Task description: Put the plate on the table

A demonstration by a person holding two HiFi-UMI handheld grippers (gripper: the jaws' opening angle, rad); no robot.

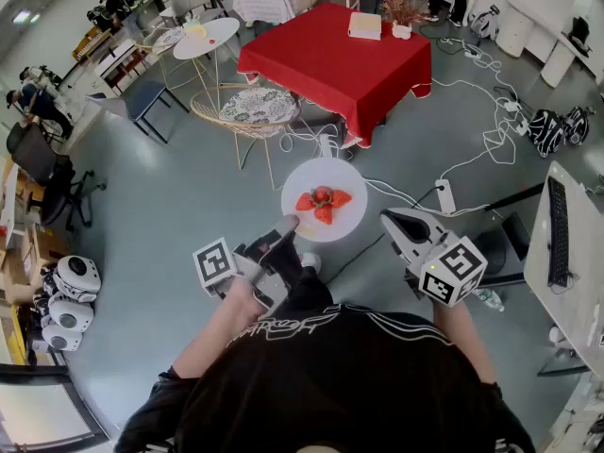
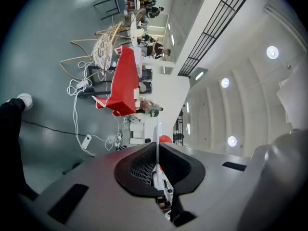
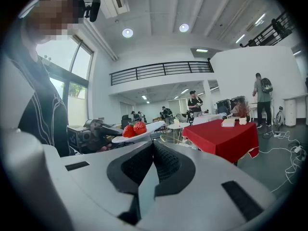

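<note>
**Item: plate** (image 1: 324,213). White, round, so with no long axis of its own. It is held in the air above the grey floor (image 1: 189,187), in front of the person and well apart from the red counter (image 1: 340,59). The flat face is up and about level. From the right gripper view it is seen nearly edge-on, with the far rim slightly higher.

**Contents:** strawberries (image 1: 323,201), red, grouped at the middle of the plate.

**Hold:** the left tongs (image 1: 286,226) are clamped on the rim at the plate's near-left edge. The rest of the plate reaches away from the person, toward the red counter. In the left gripper view the rim runs as a thin pale line between the closed pads.

**Right tongs** (image 1: 389,220): pressed together with nothing between them. They sit just right of the plate without touching it and point forward.

**Red counter, load:** a pale box (image 1: 364,25) and a small potted plant (image 1: 403,12) at its far side.

**Surroundings:** a wicker chair (image 1: 247,111) stands left of the red counter. White cables (image 1: 472,149) trail over the floor.
</note>
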